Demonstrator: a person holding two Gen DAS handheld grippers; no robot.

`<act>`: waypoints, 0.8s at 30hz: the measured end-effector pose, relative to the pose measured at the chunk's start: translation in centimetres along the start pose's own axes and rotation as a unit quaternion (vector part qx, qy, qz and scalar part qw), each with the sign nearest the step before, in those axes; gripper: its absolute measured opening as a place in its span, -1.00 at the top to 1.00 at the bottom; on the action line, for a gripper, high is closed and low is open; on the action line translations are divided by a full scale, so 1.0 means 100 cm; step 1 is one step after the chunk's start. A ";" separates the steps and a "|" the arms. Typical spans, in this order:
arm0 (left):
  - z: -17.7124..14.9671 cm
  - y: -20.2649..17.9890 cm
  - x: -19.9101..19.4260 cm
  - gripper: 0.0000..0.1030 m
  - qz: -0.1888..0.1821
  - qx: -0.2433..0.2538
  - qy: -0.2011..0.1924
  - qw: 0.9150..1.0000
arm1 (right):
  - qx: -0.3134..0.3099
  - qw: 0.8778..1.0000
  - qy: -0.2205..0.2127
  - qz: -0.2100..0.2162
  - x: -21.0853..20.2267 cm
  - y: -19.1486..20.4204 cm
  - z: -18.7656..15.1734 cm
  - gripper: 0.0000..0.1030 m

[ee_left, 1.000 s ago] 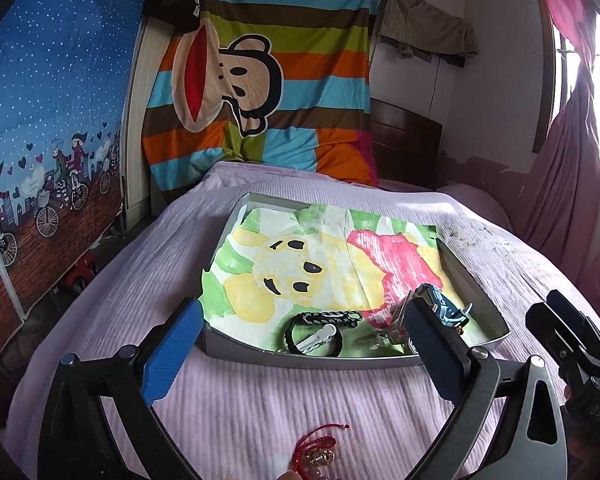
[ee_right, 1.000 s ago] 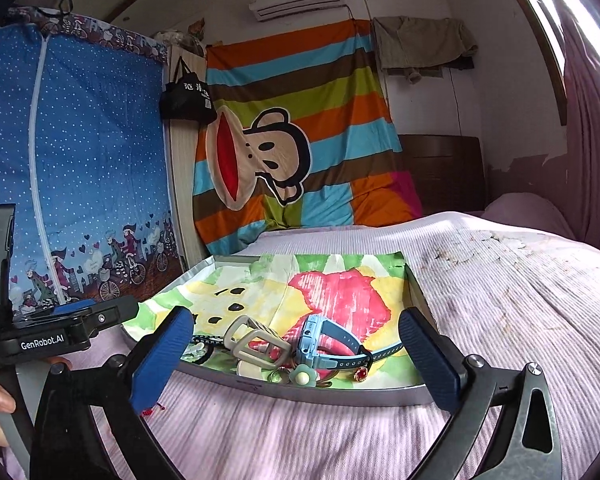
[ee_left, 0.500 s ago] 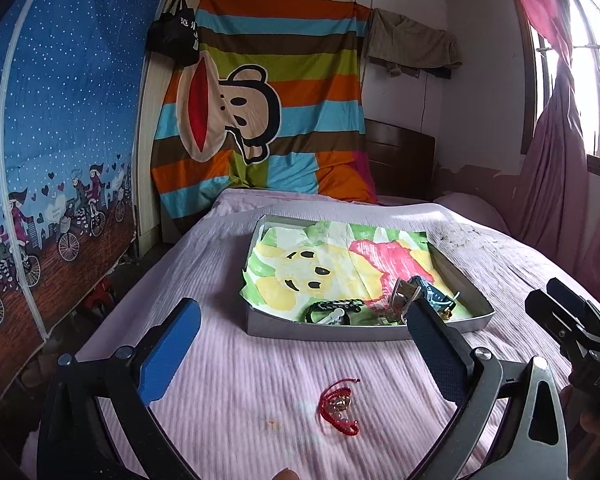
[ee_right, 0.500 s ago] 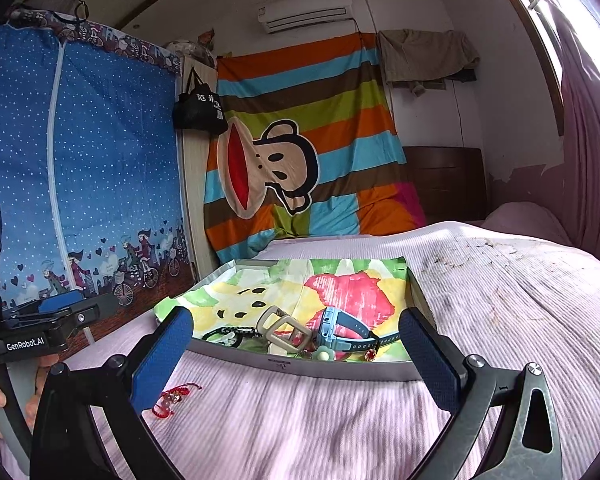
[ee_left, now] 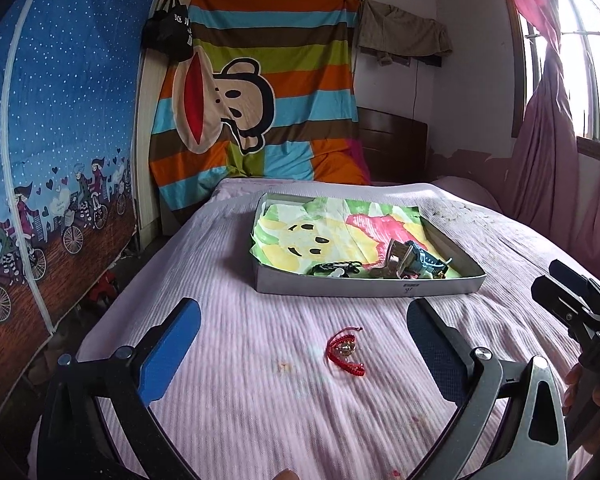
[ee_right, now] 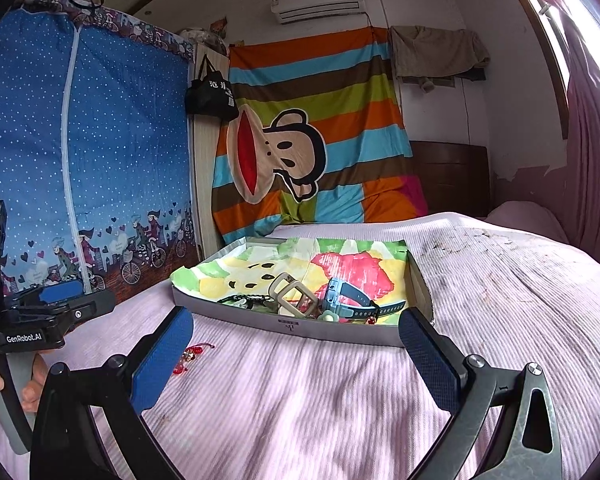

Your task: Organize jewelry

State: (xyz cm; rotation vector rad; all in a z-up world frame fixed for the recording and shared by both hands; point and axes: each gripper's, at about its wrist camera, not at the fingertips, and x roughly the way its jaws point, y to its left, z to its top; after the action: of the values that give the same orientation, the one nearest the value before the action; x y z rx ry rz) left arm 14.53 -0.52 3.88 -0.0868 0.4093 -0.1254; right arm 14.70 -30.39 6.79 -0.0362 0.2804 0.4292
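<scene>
From the left wrist view, the left hand-held gripper [ee_left: 302, 338] stands wide open with nothing between its blue pads, and the red cord bracelet [ee_left: 345, 353] lies in plain sight on the pink bedspread [ee_left: 228, 320], framed between the two fingers and well short of the tray [ee_left: 364, 285]. The right wrist view shows that bracelet [ee_right: 188, 356] only in part, peeking out beside the left blue pad of the right hand-held gripper [ee_right: 296, 354], which is likewise spread wide and empty. Each view also catches the other tool: the right one at the right edge of the left view, the left one (its handle held in a hand [ee_right: 4, 384]) at the left edge of the right view.

The shallow grey tray sits further up the bed, lined with a bright cartoon-print paper [ee_right: 300, 268]. Its contents bunch along the near edge, left to right: a black braided bracelet [ee_right: 246, 300], a beige buckle-like piece [ee_right: 294, 294], and a blue watch [ee_right: 350, 300] whose strap runs toward the right corner.

The tray's near wall hides the lower parts of these pieces in both views. A small pale item and a tiny red one by the watch strap are too small to identify. The bracelet's charm is blurred.
</scene>
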 end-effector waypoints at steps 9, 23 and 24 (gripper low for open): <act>-0.019 -0.002 0.001 -0.96 -0.006 0.018 0.018 1.000 | -0.008 1.000 0.015 0.000 0.000 0.003 -0.010 -1.00; -0.031 0.000 0.037 -0.96 -0.027 0.009 0.095 0.995 | -0.007 0.998 0.062 0.007 0.019 0.005 -0.022 -1.00; -0.032 0.002 0.039 -0.96 -0.028 0.005 0.100 0.995 | -0.005 0.998 0.067 0.008 0.021 0.004 -0.023 -1.00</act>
State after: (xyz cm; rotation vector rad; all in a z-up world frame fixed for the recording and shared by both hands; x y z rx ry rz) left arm 16.81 -1.08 -0.56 -0.0760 0.6055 -0.1924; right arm 15.72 -29.39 4.03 -0.0728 0.4101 0.4452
